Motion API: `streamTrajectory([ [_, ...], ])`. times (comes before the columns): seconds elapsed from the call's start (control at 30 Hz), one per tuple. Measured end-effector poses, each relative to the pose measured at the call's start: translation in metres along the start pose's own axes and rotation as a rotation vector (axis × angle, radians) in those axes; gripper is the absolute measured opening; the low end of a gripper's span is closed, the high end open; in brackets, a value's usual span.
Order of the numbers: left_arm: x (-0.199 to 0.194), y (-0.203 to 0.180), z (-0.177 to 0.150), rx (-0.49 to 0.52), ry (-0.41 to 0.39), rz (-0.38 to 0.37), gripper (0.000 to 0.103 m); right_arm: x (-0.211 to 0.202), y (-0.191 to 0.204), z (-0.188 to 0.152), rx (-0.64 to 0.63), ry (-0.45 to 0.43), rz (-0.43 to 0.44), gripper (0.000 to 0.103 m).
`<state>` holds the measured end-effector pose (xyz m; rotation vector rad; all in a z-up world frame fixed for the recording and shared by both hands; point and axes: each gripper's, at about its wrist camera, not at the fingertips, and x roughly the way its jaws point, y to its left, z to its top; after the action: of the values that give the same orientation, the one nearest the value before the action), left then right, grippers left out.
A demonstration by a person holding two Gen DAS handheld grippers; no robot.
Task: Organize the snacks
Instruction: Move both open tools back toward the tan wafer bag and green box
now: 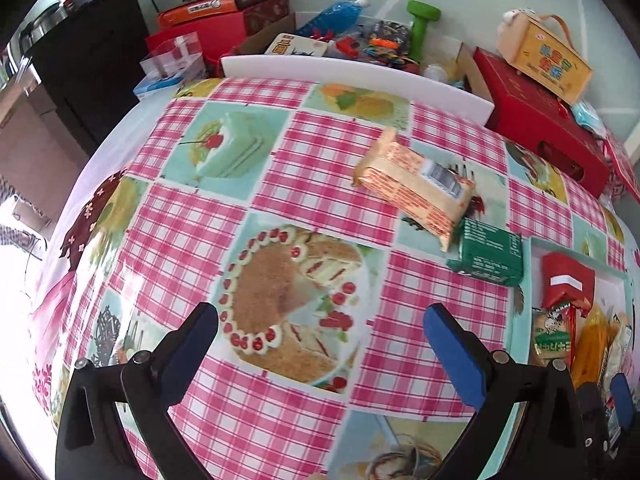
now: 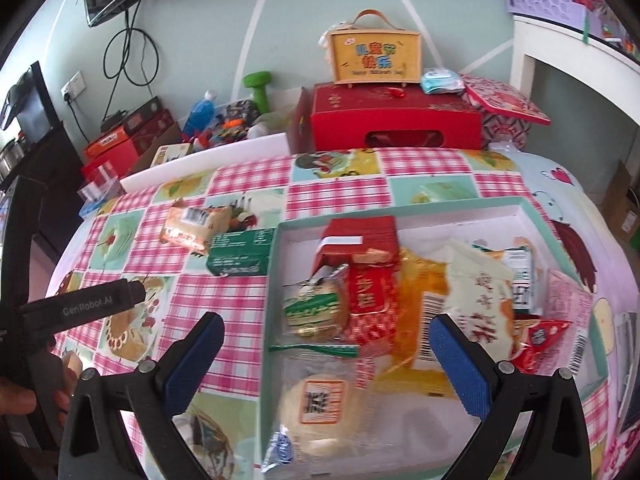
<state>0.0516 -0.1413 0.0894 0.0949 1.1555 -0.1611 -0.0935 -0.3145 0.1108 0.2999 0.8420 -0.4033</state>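
Checked tablecloth [image 1: 280, 184] held two packets [image 1: 416, 184] outside the nearly full tray [image 2: 400, 204], both grippers [image 1: 320, 332] [image 2: 326, 340] spread, empty.

Daylight is flooding both views brightly. Glare is washing out the tablecloth [image 1: 280, 184] at the left wrist view's lower left edge. Fisheye distortion is bowing the table and darkening the corners. Focus is softening slightly toward the rims; shadows are staying faint.

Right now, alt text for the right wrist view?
Open right gripper hovers over a mint-edged tray piled with snack packets. Left of the tray, a green packet and an orange packet lie on the checked tablecloth.
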Motion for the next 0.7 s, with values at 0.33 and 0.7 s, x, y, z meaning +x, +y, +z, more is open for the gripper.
streamTrajectory([
  [0.33, 0.005, 0.014, 0.008, -0.017, 0.0, 0.0, 0.102, 0.015, 0.025, 0.006, -0.008, -0.008, 0.05, 0.103],
  [0.7, 0.032, 0.005, 0.037, 0.012, 0.074, -0.099, 0.102, 0.037, 0.035, 0.021, 0.017, 0.017, 0.124, 0.103],
])
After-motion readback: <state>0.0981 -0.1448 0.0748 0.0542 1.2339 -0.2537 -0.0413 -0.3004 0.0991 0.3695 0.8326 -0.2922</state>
